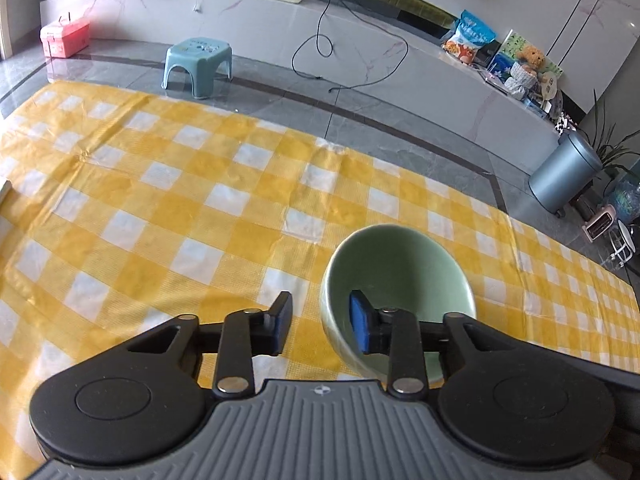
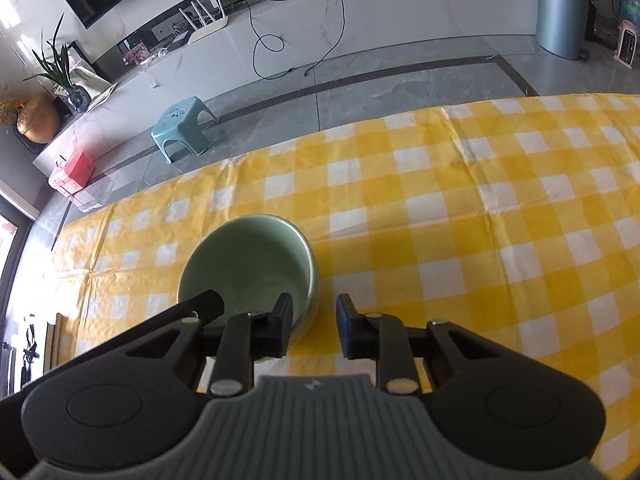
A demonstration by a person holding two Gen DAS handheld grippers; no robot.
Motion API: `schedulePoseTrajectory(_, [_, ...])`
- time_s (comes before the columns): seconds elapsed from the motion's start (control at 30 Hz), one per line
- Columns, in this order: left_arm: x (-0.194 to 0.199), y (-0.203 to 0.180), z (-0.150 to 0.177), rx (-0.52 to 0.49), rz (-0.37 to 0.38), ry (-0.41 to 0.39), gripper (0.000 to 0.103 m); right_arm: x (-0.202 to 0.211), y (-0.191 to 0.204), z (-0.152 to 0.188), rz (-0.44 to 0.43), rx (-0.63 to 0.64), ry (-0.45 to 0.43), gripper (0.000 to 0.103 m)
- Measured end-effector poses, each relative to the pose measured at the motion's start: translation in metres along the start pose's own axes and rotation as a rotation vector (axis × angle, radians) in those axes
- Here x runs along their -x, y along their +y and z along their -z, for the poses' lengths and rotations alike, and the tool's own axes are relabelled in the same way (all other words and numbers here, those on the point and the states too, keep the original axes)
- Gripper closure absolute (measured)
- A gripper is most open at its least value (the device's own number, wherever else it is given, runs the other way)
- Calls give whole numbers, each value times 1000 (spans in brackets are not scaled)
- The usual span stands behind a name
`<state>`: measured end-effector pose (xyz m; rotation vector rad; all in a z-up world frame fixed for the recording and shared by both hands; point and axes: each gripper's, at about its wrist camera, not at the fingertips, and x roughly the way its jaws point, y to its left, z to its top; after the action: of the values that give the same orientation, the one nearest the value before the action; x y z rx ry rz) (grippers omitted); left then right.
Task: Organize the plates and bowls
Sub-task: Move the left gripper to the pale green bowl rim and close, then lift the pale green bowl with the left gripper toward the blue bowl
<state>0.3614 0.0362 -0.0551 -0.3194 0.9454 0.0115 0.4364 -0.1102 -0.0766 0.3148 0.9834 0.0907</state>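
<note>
A pale green bowl [image 1: 400,276] stands on the yellow-and-white checked tablecloth [image 1: 180,200]. My left gripper [image 1: 320,326] is open, with its right finger inside the bowl and its left finger outside, straddling the left wall. In the right wrist view the same bowl [image 2: 248,256] sits left of centre. My right gripper [image 2: 314,330] is open, with its left finger inside the bowl and its right finger outside, straddling the right wall. A black finger of the other gripper [image 2: 204,306] shows at the bowl's left side. No plates are in view.
The cloth's far edge [image 1: 320,136] drops to a grey tiled floor. A blue stool [image 1: 198,62], a pink box [image 1: 64,36], a grey bin [image 1: 564,172] and a loose cable [image 1: 352,60] are beyond the table. A flat object's corner [image 1: 5,191] shows at the left edge.
</note>
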Motion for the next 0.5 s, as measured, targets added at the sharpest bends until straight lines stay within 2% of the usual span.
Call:
schedulePoseTrajectory(0.13, [-9, 1, 1, 14, 20, 4, 80, -12, -3, -2, -28, -28, 19, 89])
schedulePoseTrajectory(0.23, [-11, 1, 1, 27, 42, 3, 88, -18, -6, -4, -41, -48, 22, 90])
schedulePoseTrajectory(0.5, [-1, -2, 3, 32, 29, 1, 92, -10, -7, -2, -38, -69, 30, 93])
